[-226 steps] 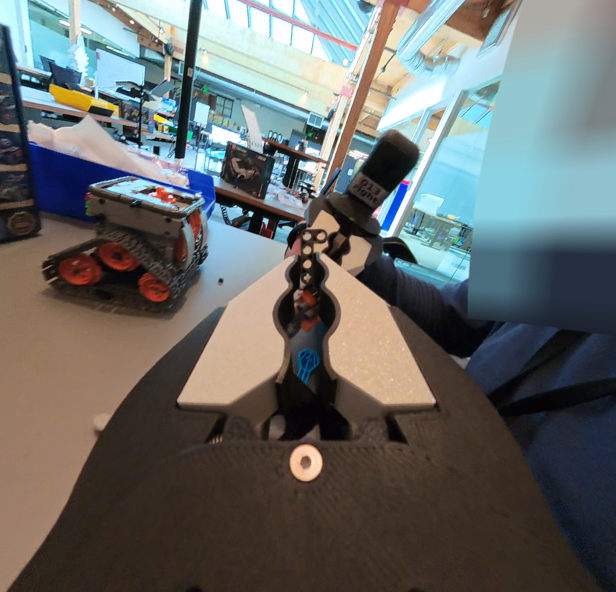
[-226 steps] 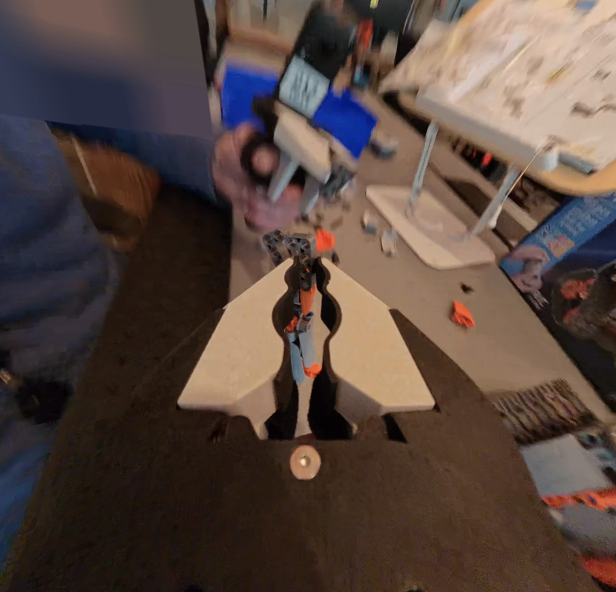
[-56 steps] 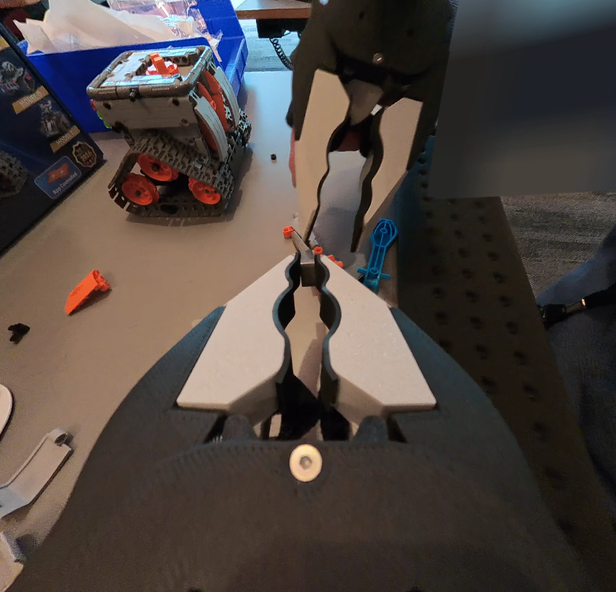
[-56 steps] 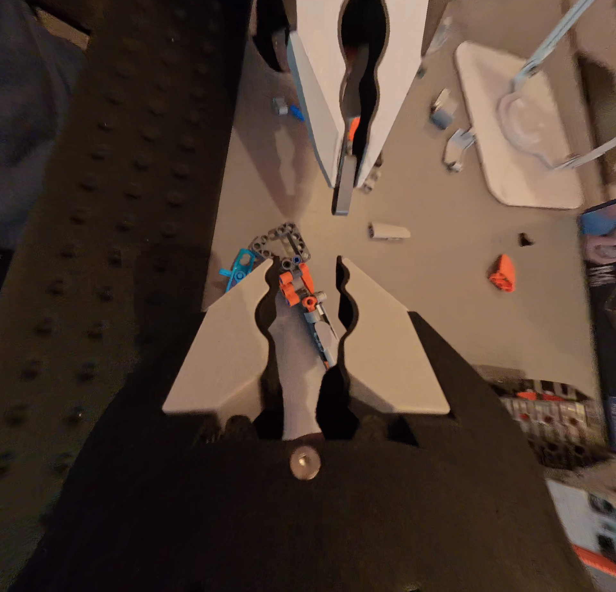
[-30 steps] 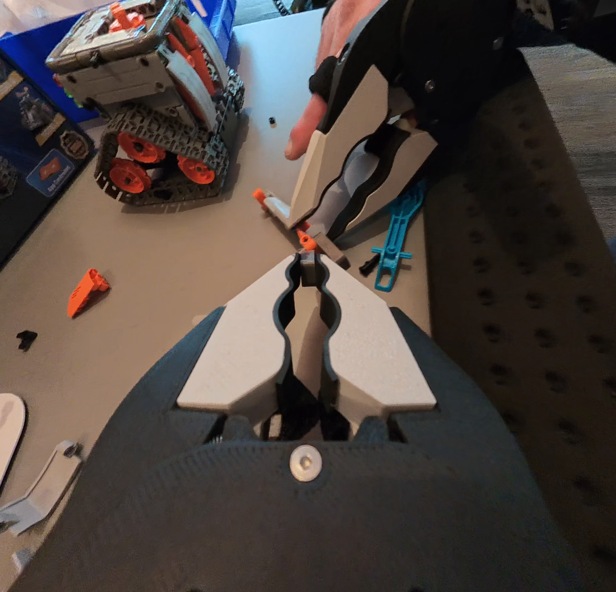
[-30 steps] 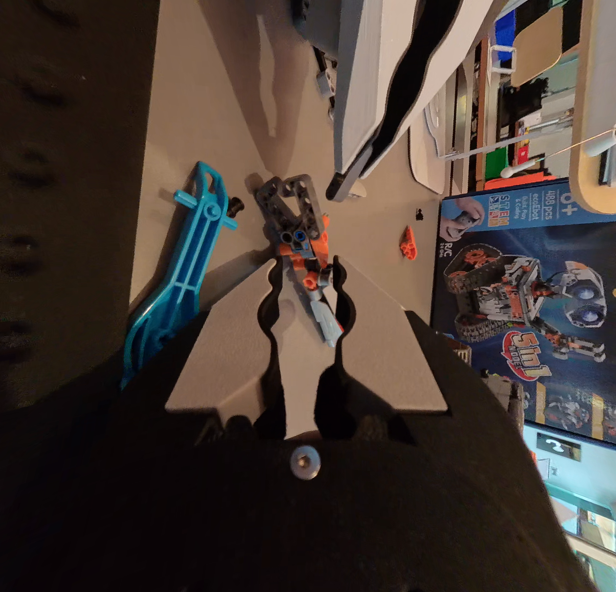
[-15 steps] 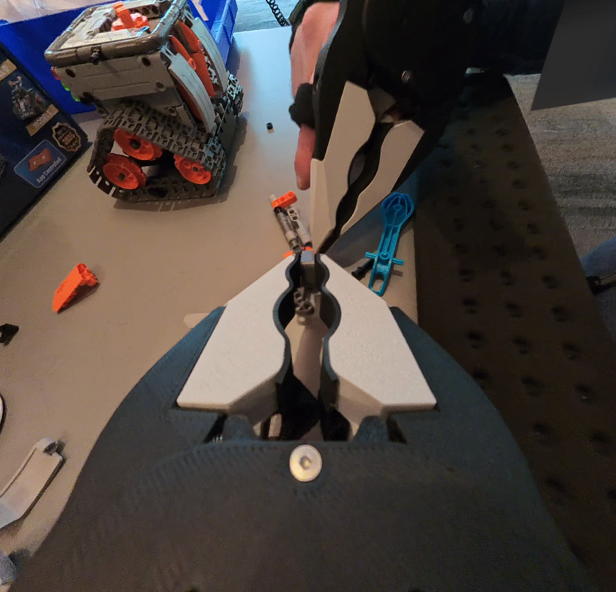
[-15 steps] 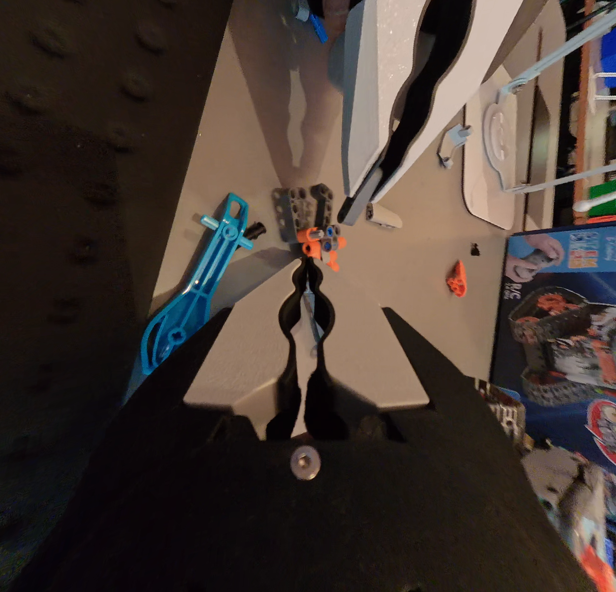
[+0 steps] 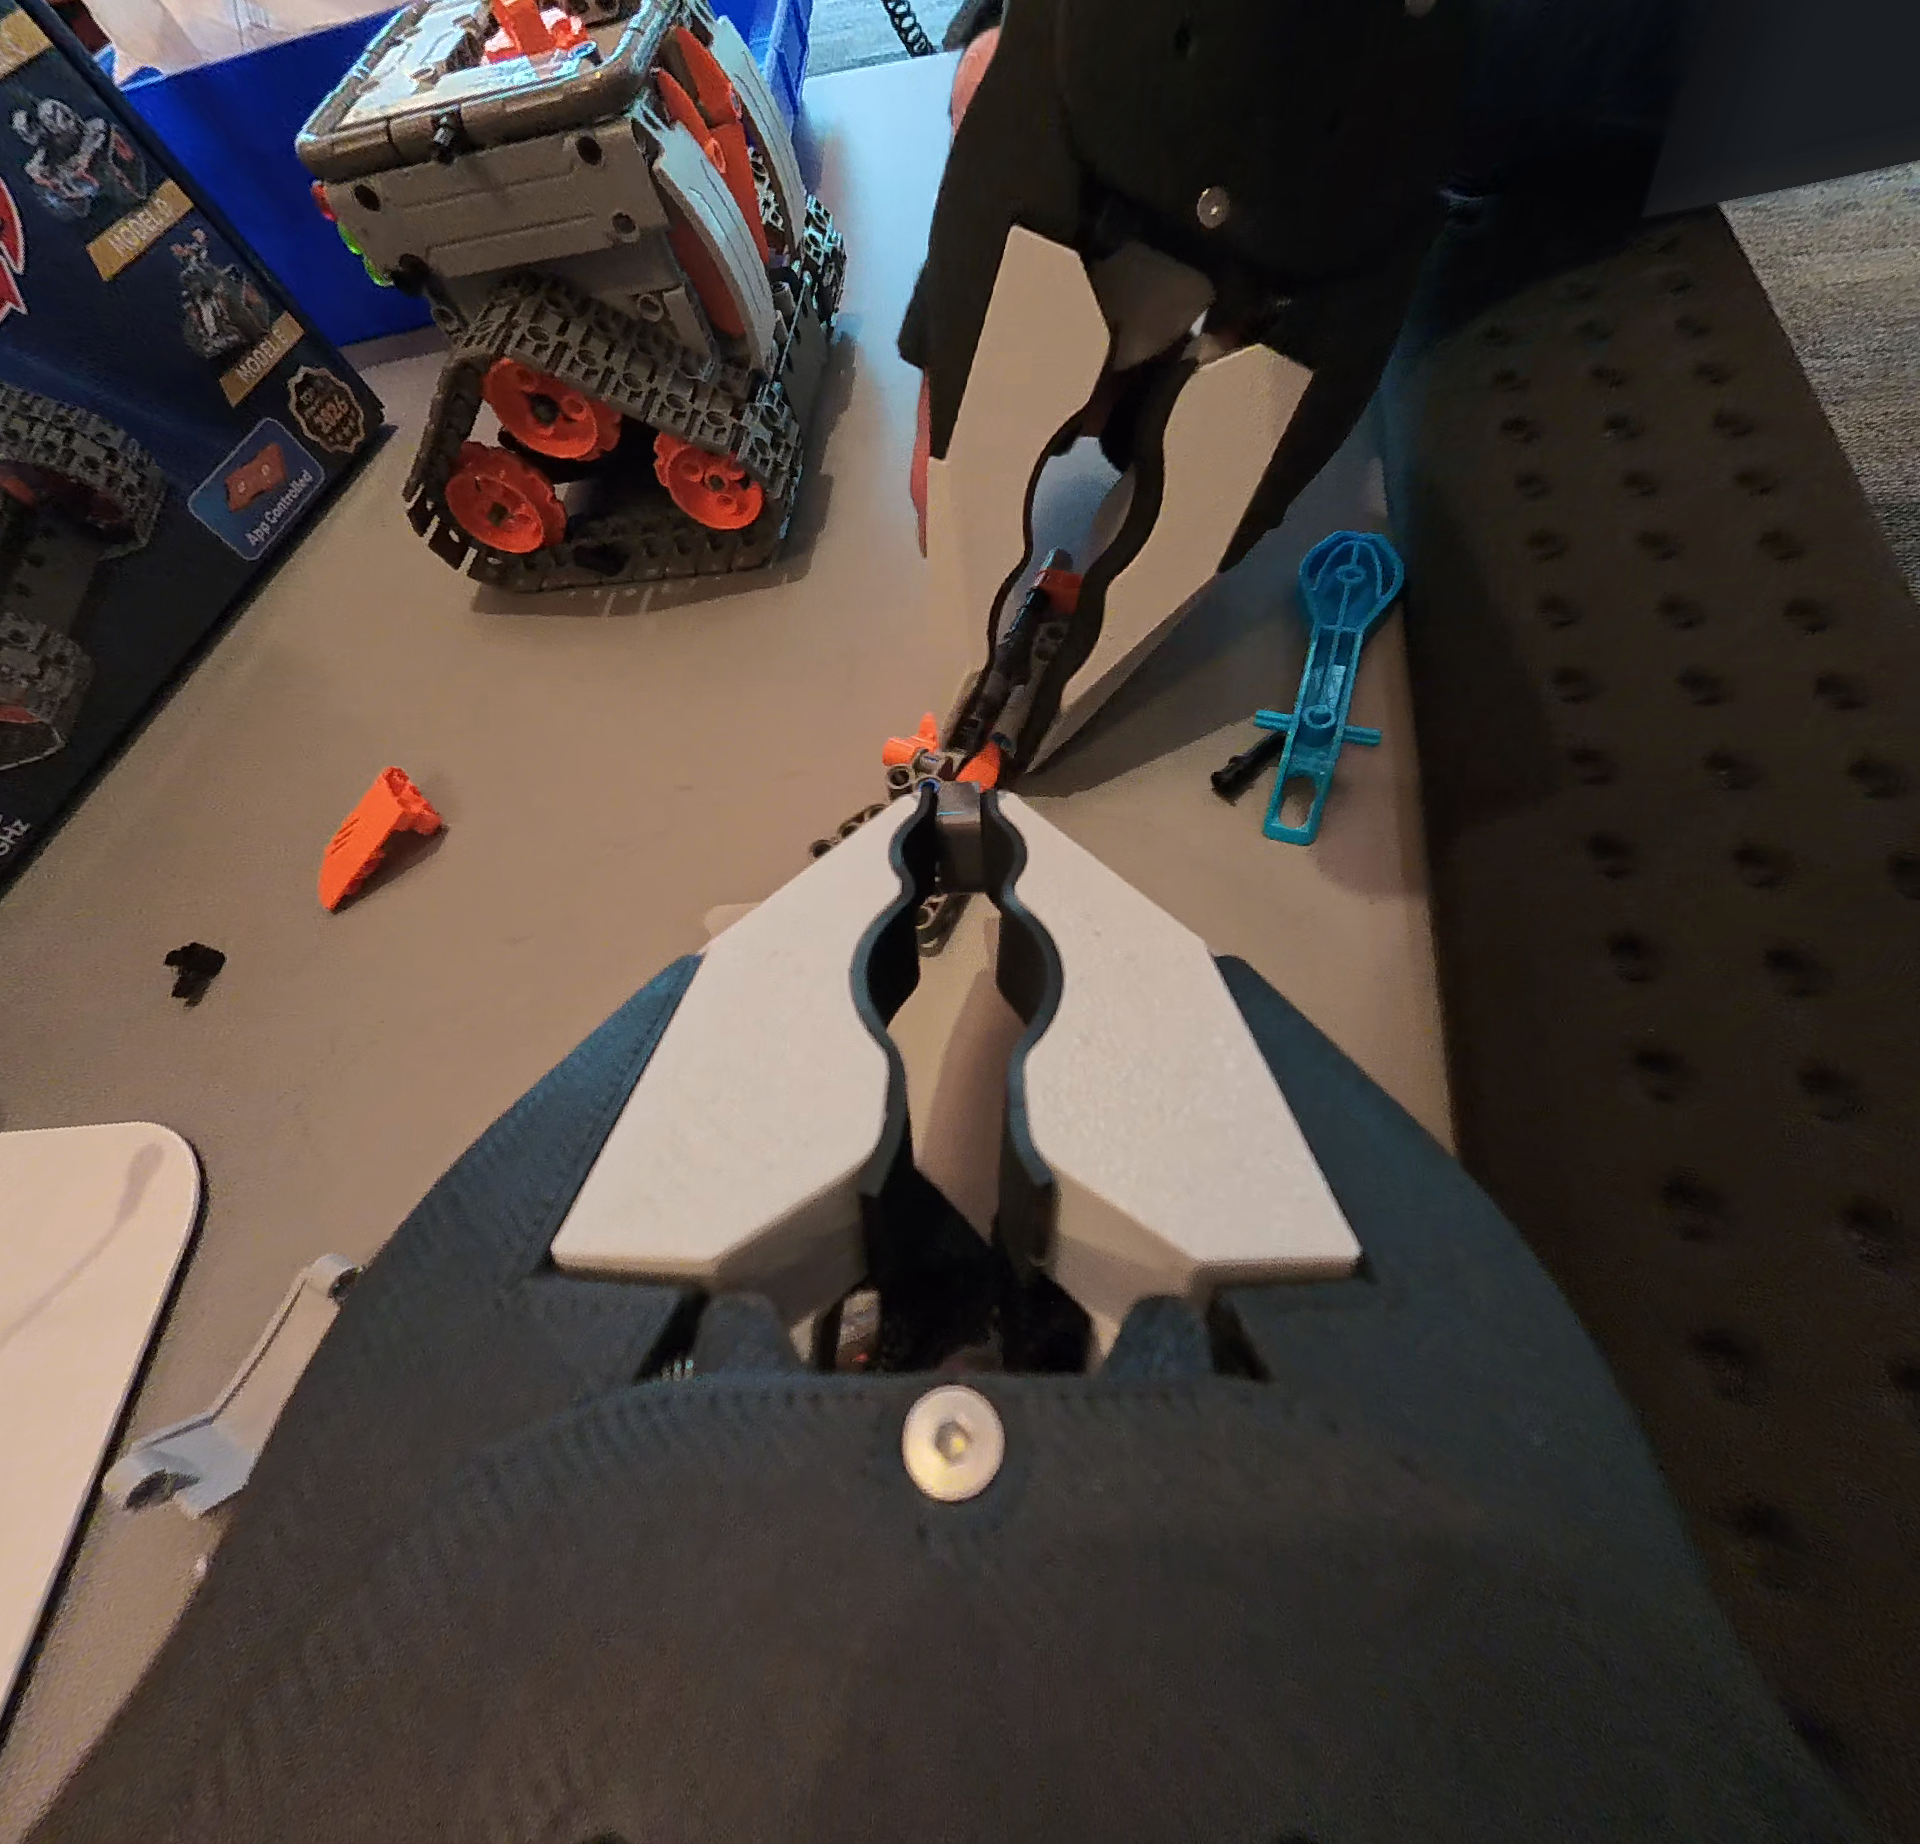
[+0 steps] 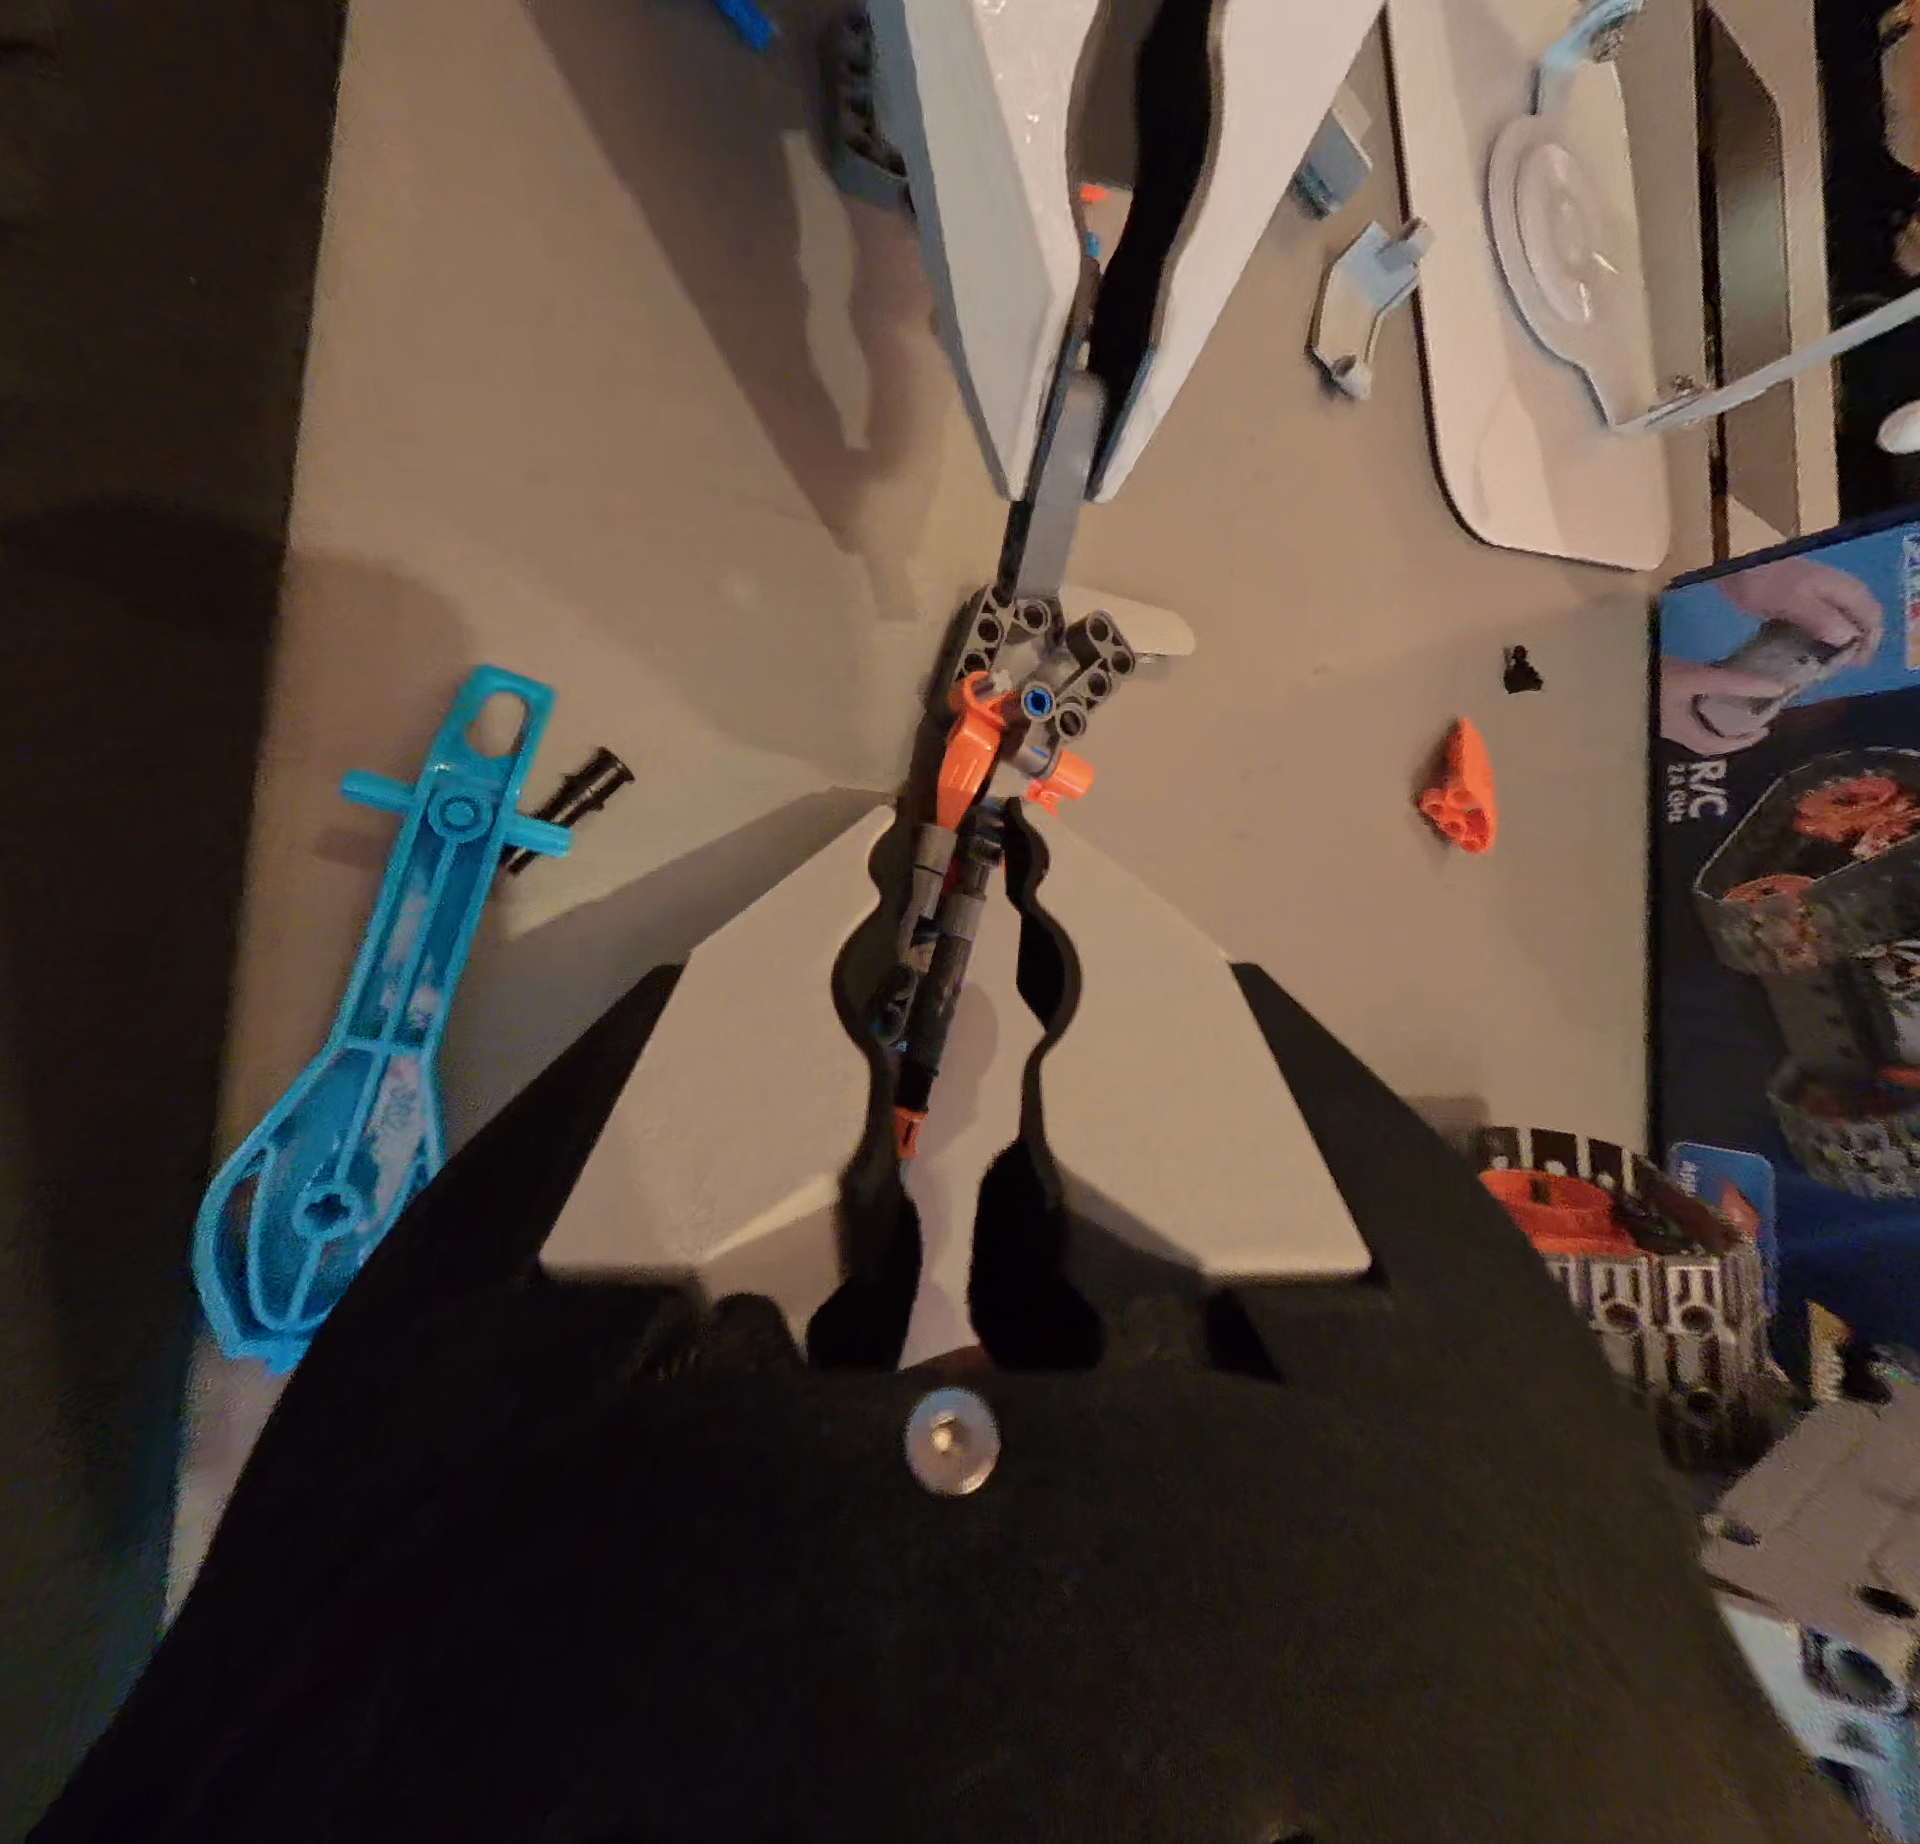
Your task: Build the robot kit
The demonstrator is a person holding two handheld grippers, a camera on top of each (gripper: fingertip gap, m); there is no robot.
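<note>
My left gripper (image 9: 958, 820) is shut on a flat grey beam (image 9: 961, 847) and holds it low over the grey table. In the right wrist view the left gripper (image 10: 1060, 490) comes in from the top, and the beam's (image 10: 1051, 537) free end touches the grey frame of a small grey, orange and black brick assembly (image 10: 1023, 698). My right gripper (image 10: 956, 820) is shut on that assembly's rods, its tips at the table. In the left wrist view the right gripper (image 9: 1003, 745) faces mine, with the assembly (image 9: 1039, 599) between its fingers.
A tracked brick vehicle (image 9: 613, 340) stands at the back left, by a dark blue box (image 9: 156, 360) and a blue bin (image 9: 239, 121). A blue separator tool (image 10: 384, 963) and black pin (image 10: 592, 781) lie beside a black dotted mat (image 9: 1662, 859). A loose orange piece (image 10: 1460, 786) and a white stand base (image 10: 1527, 236) lie farther off. About 6 cm separates my left fingertips from my right. My right gripper's tips are some 15 cm from the tracked brick vehicle (image 9: 613, 340).
The right gripper went from open over the assembly on the table to shut on it. The left gripper kept the grey beam and brought its end against the assembly's frame.
</note>
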